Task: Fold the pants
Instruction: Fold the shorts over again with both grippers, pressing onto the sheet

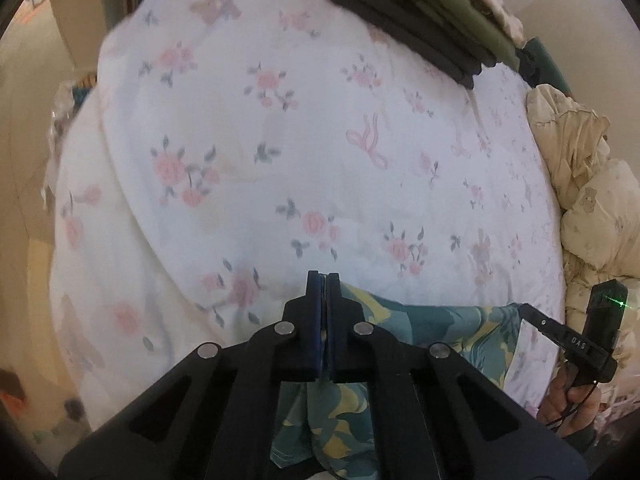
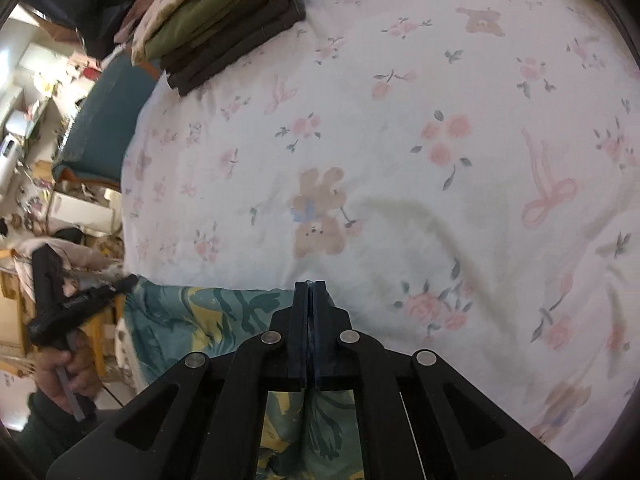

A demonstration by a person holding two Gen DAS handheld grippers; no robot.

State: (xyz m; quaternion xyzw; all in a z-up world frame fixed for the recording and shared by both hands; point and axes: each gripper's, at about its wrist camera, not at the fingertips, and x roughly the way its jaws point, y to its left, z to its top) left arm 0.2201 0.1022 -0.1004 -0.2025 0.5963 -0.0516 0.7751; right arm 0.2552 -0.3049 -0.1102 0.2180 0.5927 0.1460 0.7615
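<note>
Pants (image 1: 436,320) on bed (image 1: 280,140) (near edge)

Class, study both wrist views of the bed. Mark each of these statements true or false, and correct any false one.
1. Both grippers are shut on the teal-and-yellow patterned pants. True: left gripper, right gripper.
2. The bedcover is plain blue. False: it is white with pink flowers.
3. A stack of folded clothes lies on the far part of the bed. True.
4. The pants lie folded on that stack. False: they sit at the near edge, held by the grippers.
</note>
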